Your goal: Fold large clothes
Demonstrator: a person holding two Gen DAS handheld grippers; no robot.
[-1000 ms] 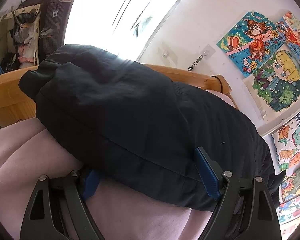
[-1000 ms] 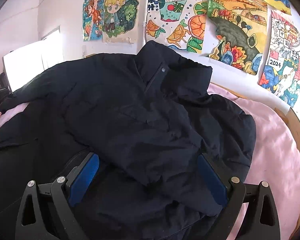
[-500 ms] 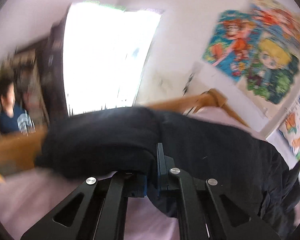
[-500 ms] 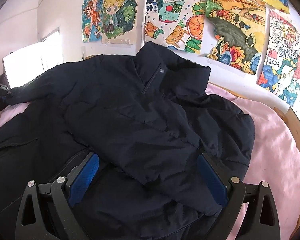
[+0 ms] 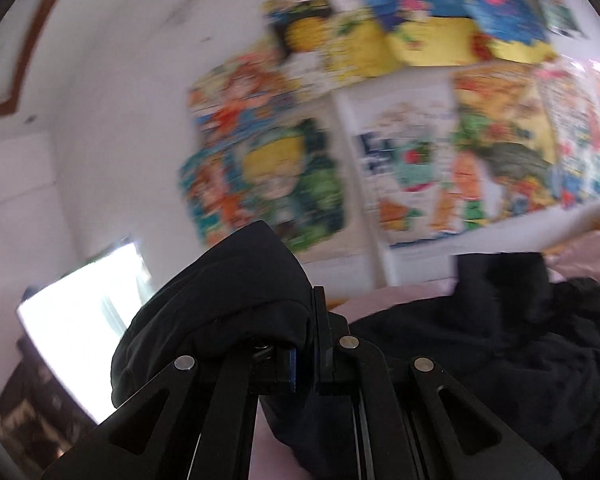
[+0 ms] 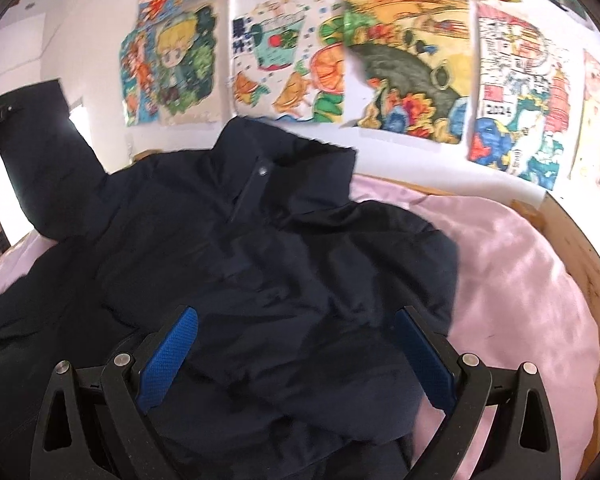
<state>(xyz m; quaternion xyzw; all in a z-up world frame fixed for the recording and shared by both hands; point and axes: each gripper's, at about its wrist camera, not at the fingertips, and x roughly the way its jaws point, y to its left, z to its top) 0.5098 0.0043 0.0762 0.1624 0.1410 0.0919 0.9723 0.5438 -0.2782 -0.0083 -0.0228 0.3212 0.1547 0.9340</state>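
Observation:
A large dark navy padded jacket [image 6: 260, 248] lies on a pink bed cover [image 6: 520, 280], collar towards the wall. My left gripper [image 5: 306, 344] is shut on the jacket's left sleeve [image 5: 228, 300] and holds it lifted above the bed; the raised sleeve also shows in the right wrist view [image 6: 44, 160]. The rest of the jacket [image 5: 500, 340] lies to the right in the left wrist view. My right gripper [image 6: 296, 344] is open, its blue pads either side of a folded sleeve on the jacket's front, not gripping it.
Colourful drawings [image 6: 400, 60] cover the white wall behind the bed. A wooden bed frame [image 6: 580, 248] runs along the right edge. A bright window [image 5: 80, 308] is at the left. The pink cover lies bare to the right of the jacket.
My left gripper shut on the sleeve and swung it up and to the right, towards the jacket's body. My right gripper stayed open and moved slightly forward over the jacket.

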